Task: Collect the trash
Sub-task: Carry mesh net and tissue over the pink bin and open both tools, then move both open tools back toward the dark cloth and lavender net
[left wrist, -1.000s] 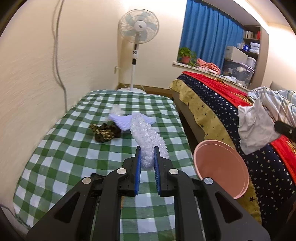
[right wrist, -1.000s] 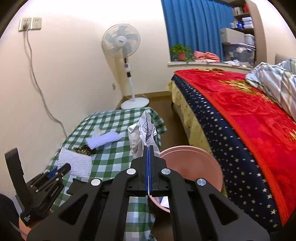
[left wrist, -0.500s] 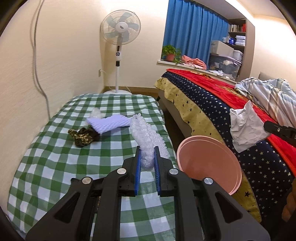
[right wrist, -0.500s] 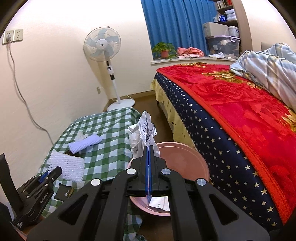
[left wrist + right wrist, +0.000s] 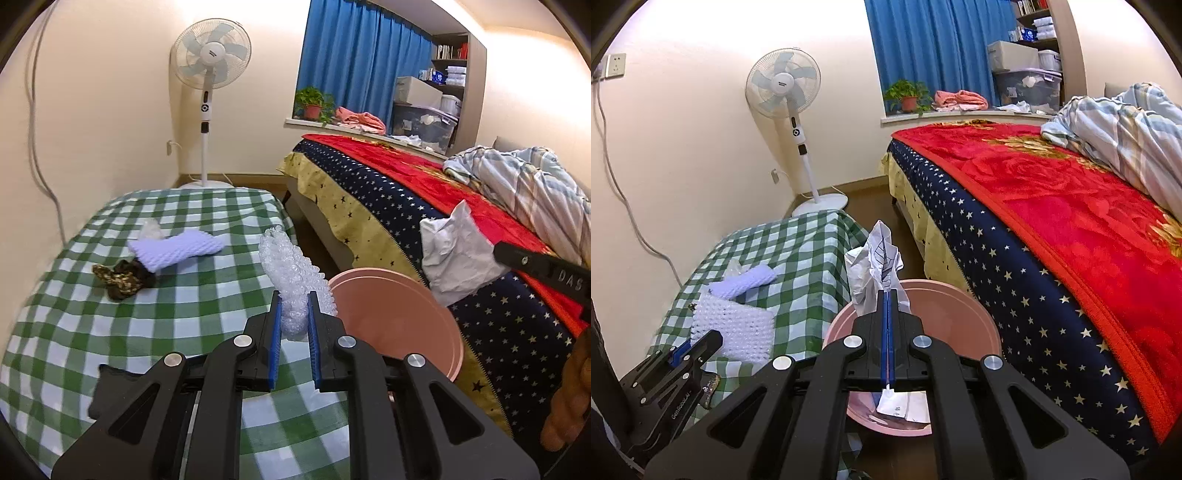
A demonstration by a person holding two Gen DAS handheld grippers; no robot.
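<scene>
While the left claw (image 5: 293, 321) grips a bubble wrap piece (image 5: 291, 273) above the desk (image 5: 207, 325), the right claw (image 5: 888, 325) pinches crumpled paper (image 5: 873, 266) over the pink bin (image 5: 979, 321) just below it.

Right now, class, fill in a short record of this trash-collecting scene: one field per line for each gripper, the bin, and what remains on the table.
left gripper: shut on bubble wrap
right gripper: shut on crumpled paper, above the bin
bin: pink bucket between table and bed, paper scraps already inside
table: green checked cloth
left on table: lavender foam piece, dark patterned wrapper
</scene>
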